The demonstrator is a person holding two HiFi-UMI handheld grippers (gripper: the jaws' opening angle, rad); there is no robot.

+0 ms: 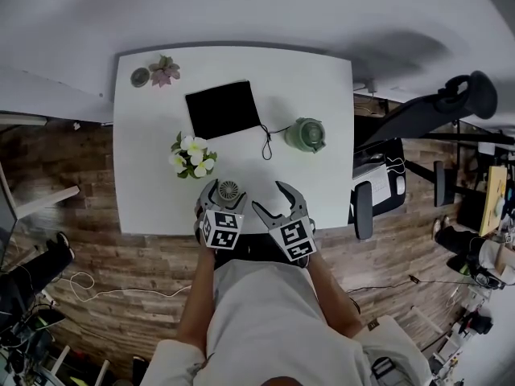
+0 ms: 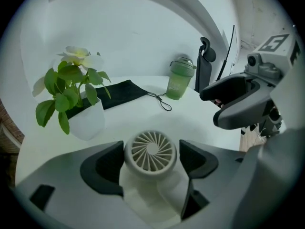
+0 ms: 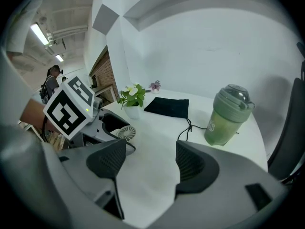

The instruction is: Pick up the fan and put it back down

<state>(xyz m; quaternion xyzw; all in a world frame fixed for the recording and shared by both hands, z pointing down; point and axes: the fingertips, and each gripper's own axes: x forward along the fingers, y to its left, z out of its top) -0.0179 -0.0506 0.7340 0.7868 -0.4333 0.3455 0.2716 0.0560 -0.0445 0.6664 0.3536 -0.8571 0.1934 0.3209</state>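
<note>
Left gripper [image 2: 150, 162] is low over the white table [image 2: 209, 132], and the small white fan [image 2: 150, 150] sits right between its jaws, round grille facing the camera. The jaws stand apart, with a sliver of daylight at the right pad and the left pad hard beside the rim. Back left is a potted plant [image 2: 71, 87] with a white bloom, and behind it a black pouch [image 2: 116, 93] trailing its cord [image 2: 162, 102] towards a green bottle [image 2: 180, 80]. The right gripper [image 2: 212, 108] hangs in at the right.

The fan [image 1: 228, 190] sits at the table's [image 1: 322, 87] near edge, right of the plant [image 1: 193, 156].
</note>
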